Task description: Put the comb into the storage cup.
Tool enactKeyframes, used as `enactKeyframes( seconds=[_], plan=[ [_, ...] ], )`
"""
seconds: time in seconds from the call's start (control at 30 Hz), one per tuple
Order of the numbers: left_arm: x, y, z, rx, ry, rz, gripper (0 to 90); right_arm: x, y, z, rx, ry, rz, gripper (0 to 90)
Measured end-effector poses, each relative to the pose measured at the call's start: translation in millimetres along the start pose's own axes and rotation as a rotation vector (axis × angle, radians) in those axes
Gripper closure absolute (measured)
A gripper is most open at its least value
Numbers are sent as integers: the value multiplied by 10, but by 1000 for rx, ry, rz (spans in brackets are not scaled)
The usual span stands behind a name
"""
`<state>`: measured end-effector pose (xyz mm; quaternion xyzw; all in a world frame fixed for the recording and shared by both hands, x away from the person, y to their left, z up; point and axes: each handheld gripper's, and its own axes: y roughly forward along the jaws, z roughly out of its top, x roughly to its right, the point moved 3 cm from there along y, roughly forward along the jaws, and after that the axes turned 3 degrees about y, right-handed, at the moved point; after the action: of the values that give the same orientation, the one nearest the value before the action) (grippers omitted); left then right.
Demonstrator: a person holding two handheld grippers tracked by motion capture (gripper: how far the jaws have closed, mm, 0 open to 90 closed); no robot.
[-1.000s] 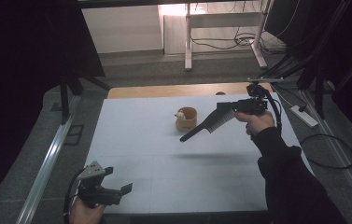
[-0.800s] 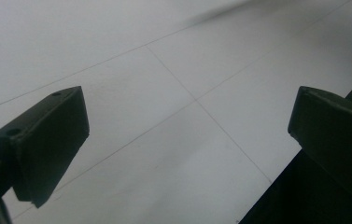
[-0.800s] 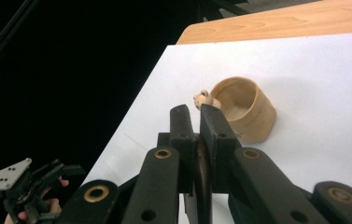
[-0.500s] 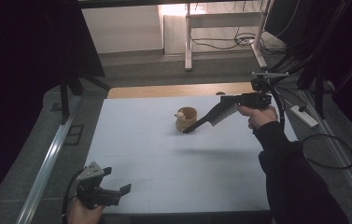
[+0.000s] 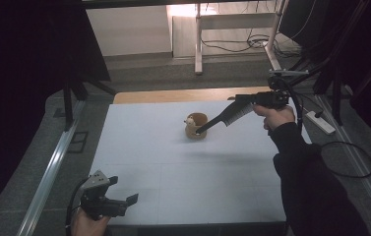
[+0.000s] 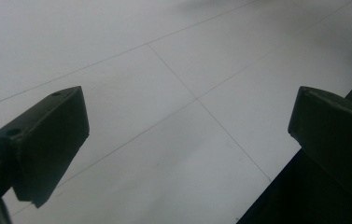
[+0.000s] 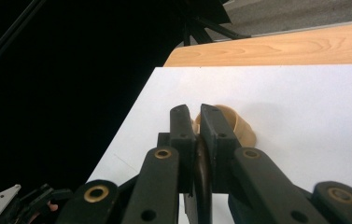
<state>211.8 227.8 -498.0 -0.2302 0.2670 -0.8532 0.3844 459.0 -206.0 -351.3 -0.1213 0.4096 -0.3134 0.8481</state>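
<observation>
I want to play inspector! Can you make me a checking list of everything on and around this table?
Surface: white table, wooden strip at far edge.
Job's things: tan cup mid-table, something pale inside.
Clutter: nothing seen.
Grippers: right tool shut, tip at the cup's rim; whether it touches, cannot tell. Left tool open, at the near left corner, holding nothing.
Cables: black loop on floor at right; more by the far wall.
Surroundings: grey floor, power strip, metal rails, dark at left.
</observation>
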Motion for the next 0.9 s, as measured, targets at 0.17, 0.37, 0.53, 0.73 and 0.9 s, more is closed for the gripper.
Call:
enactKeyframes(
  seconds=[0.17,0.37,0.53,0.73,0.9],
  plan=[
    [-3,3,-1,-1,-3,-2,0,5,-14,48,12,-4,-13,846],
    [-6,6,-1,0,-7,-7,0,23,-15,115,30,-6,-34,846],
    [-4,8,0,-2,-5,-12,0,37,4,164,40,-7,-49,846],
    [-5,10,0,-5,-4,-13,0,58,29,210,54,-3,-65,846],
    [-6,13,0,-9,-4,-14,0,77,66,238,65,0,-77,847]
  ],
)
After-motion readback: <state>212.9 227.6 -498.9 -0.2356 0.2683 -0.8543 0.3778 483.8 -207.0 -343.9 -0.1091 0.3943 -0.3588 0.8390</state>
